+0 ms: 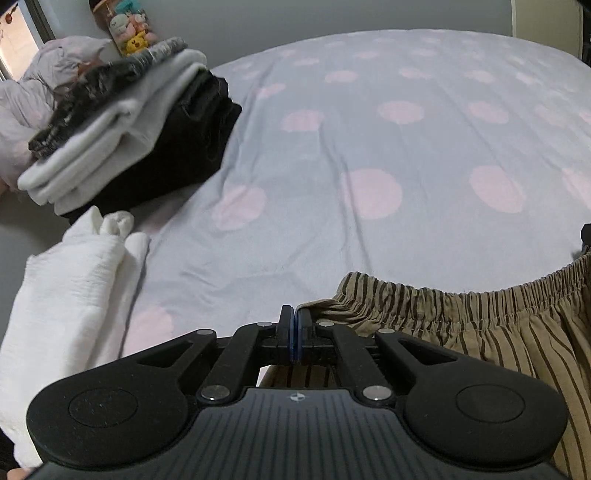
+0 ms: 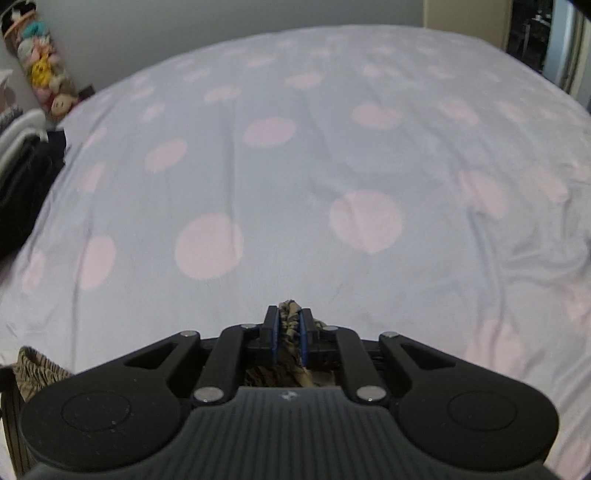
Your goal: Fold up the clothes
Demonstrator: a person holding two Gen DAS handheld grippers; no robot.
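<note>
A tan garment with dark brown stripes and an elastic waistband point(image 1: 480, 325) hangs stretched between my two grippers above the bed point(image 1: 369, 129). My left gripper point(image 1: 295, 317) is shut on the waistband's left end, where the cloth bunches beside the pads. My right gripper point(image 2: 289, 323) is shut on the striped garment point(image 2: 289, 328), with bunched cloth squeezed between its blue pads. The garment's other end shows at the lower left of the right wrist view point(image 2: 35, 369).
A stack of folded clothes point(image 1: 122, 122), grey and white on black, sits on the bed's left side. A folded white garment point(image 1: 70, 295) lies in front of it. Plush toys point(image 1: 129, 29) hang by the wall. The bed has a pale sheet with pink dots point(image 2: 295, 166).
</note>
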